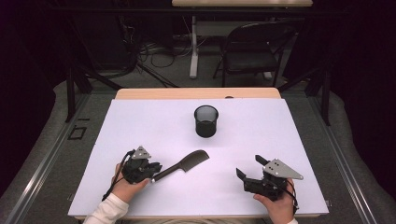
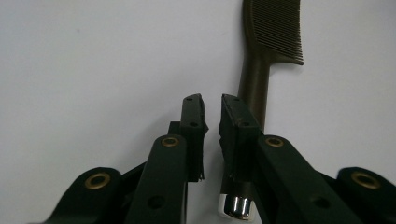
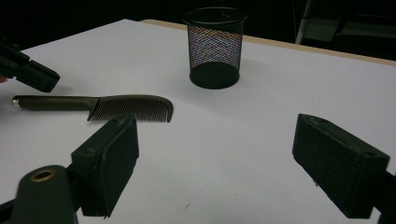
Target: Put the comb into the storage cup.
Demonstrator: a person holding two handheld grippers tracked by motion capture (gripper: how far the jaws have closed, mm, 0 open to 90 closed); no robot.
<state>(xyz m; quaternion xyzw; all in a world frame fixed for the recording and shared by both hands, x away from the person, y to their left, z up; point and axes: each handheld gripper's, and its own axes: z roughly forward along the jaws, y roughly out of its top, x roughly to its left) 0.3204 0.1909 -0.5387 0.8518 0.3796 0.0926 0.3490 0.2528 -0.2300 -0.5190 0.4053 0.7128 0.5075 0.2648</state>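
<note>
the comb [image 1: 183, 164] lay flat on the white bench [image 1: 140, 126], its handle end just beside the left gripper [image 1: 156, 169], whose fingers stood slightly apart with nothing between them. the right gripper [image 1: 249, 170] hovered well apart, fingers wide and empty.

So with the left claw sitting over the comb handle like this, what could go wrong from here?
The left claw is nearly closed, and the comb handle lies beneath one finger, not between them, so closing now would probably miss it. The comb lies flat on the white mat, so the fingers may scrape or push it. The mesh cup looks light and might tip on contact.
</note>
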